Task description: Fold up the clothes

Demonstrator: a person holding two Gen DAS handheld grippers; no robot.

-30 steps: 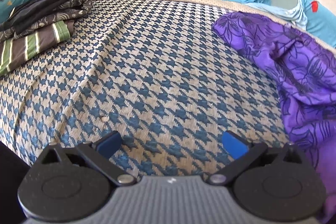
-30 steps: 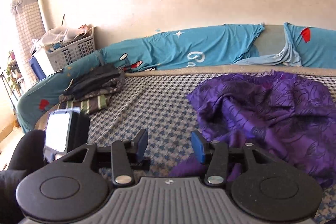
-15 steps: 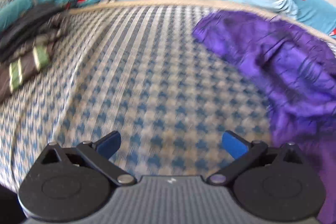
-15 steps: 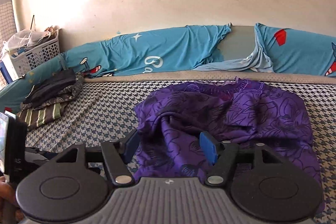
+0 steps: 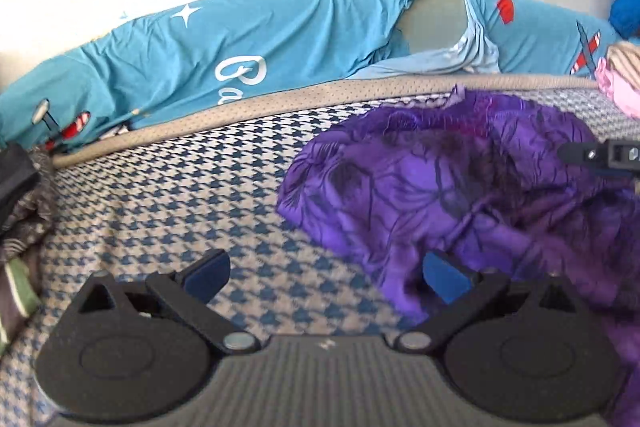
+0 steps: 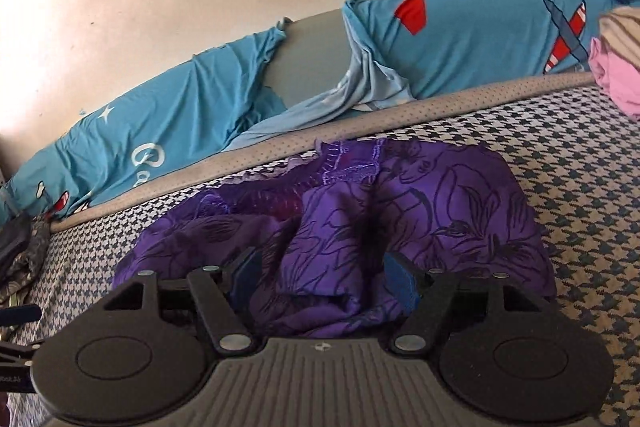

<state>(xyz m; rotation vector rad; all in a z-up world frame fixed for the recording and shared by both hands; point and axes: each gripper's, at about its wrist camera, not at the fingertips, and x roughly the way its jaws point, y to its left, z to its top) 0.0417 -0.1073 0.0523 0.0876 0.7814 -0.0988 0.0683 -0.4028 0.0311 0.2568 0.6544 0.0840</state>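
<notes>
Left wrist view: the left gripper hovers with its jaws spread wide and empty above the houndstooth-woven mattress. The crumpled purple garment lies ahead and to the right of the claw, its nearest hem just beside the right-hand blue pad. The fabric looks thin, limp and faintly glossy, printed with dark floral outlines; it will likely drape and slip rather than hold a crease, so a pinch on a hem or corner seems the surest hold. A stack of folded dark clothes sits far to the claw's left.

Right wrist view: the right gripper is also spread, with a bunched ridge of the purple garment rising between its pads, which are not pressed on the cloth. An embroidered, lacy neckline edge lies straight ahead, at the garment's far side. Beyond it run a padded beige mattress border and a teal printed sheet.
</notes>
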